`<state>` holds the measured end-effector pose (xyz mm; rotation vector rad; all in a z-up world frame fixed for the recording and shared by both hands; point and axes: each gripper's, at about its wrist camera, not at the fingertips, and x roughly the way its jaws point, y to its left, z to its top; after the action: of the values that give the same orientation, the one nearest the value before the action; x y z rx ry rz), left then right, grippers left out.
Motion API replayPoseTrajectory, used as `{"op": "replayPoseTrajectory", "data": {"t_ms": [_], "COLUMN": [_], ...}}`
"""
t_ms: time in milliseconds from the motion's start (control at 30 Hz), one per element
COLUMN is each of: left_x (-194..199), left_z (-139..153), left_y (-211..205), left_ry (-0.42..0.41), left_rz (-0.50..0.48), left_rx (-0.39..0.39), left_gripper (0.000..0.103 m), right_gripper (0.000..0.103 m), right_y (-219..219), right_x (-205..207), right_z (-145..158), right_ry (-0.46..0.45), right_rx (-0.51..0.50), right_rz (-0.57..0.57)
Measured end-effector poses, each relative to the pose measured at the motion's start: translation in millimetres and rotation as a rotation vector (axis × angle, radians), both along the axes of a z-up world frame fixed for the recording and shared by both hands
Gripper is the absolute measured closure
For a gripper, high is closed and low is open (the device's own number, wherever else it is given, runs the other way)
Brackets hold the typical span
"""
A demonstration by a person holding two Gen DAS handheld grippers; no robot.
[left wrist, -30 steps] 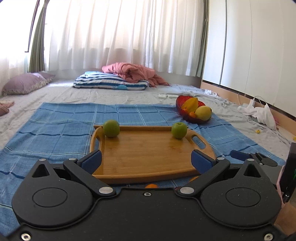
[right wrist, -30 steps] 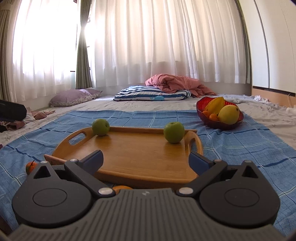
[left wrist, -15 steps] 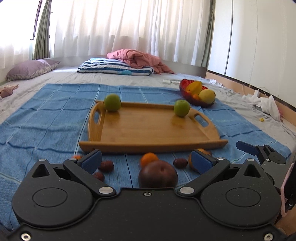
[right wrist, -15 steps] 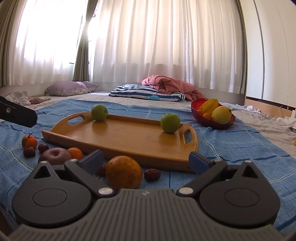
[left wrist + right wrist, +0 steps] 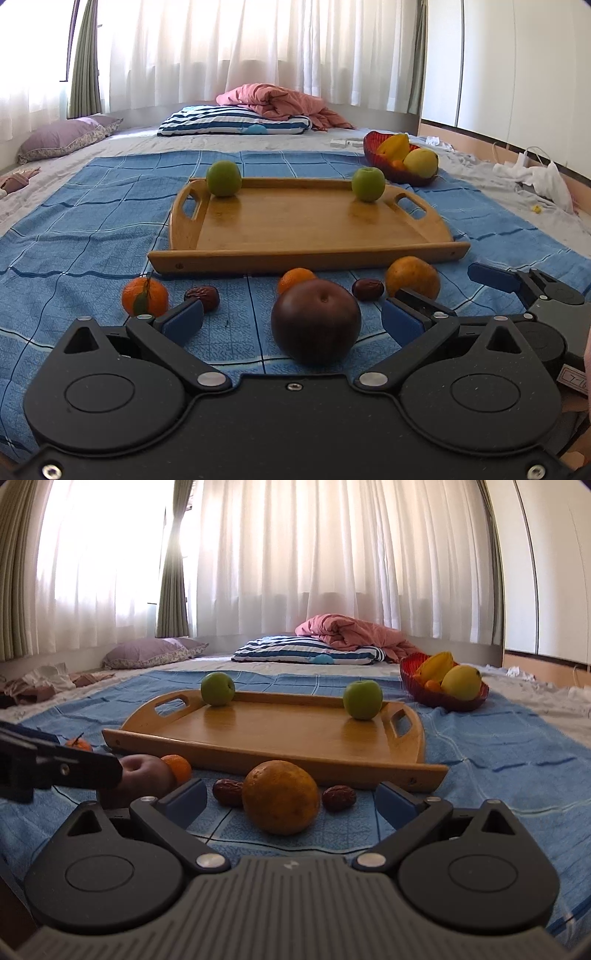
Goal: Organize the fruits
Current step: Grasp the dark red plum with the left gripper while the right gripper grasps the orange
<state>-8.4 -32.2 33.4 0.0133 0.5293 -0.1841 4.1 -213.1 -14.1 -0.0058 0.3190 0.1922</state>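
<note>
A wooden tray (image 5: 306, 225) lies on a blue cloth with two green apples (image 5: 223, 178) (image 5: 368, 184) at its far corners. Loose fruit sits in front of it. My left gripper (image 5: 291, 321) is open, and a dark purple fruit (image 5: 316, 321) rests on the cloth between its fingers, untouched. My right gripper (image 5: 291, 799) is open too, with a big orange (image 5: 280, 797) between its fingers. In the right wrist view the tray (image 5: 280, 734) lies just behind the orange. The dark fruit (image 5: 147, 775) is partly hidden by a left finger (image 5: 59, 768).
Two mandarins (image 5: 145, 296) (image 5: 296, 278) and two dates (image 5: 202, 294) (image 5: 367, 289) lie by the tray's near edge. A red bowl (image 5: 400, 158) with yellow fruit stands at the back right. Pillows and a pink blanket (image 5: 280, 101) lie farther back.
Both grippers dropped low toward the cloth. The loose fruit before the tray came into view; the dark fruit now lies between the left fingers and the orange between the right fingers.
</note>
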Motion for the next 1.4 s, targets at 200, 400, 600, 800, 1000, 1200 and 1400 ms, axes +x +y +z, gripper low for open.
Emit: {"op": "replayPoseTrajectory", "data": {"t_ms": [200,400,600,800,1000,1200,1400], "left_x": [7,12,16,19,23,24,27], "left_z": [-6,-10,-12,-15,-18,-19,-20], "left_y": [-1,0,-1,-4,-8,-11,-13], "left_ry": [0.004,0.007,0.016,0.043,0.06,0.058,0.064], "left_rz": [0.009,0.021,0.005,-0.028,-0.031,-0.012,-0.019], "left_rx": [0.001,-0.008,-0.013,-0.019,-0.028,-0.02,-0.013], "left_gripper": [0.0,0.0,0.005,0.022,0.029,0.03,0.034], "right_gripper": [0.001,0.003,0.014,0.021,0.024,0.028,0.03], "right_y": [4,3,0,0,2,1,-1], "right_x": [3,7,9,13,15,18,19], "right_z": [-4,-5,-4,-3,-5,-7,-8], "right_ry": [-0.003,0.002,0.012,0.02,0.032,0.051,0.065], "right_rx": [0.011,0.027,0.048,0.06,0.06,0.072,0.076], "right_rz": [0.0,-0.002,-0.006,0.002,0.003,-0.005,-0.015]}}
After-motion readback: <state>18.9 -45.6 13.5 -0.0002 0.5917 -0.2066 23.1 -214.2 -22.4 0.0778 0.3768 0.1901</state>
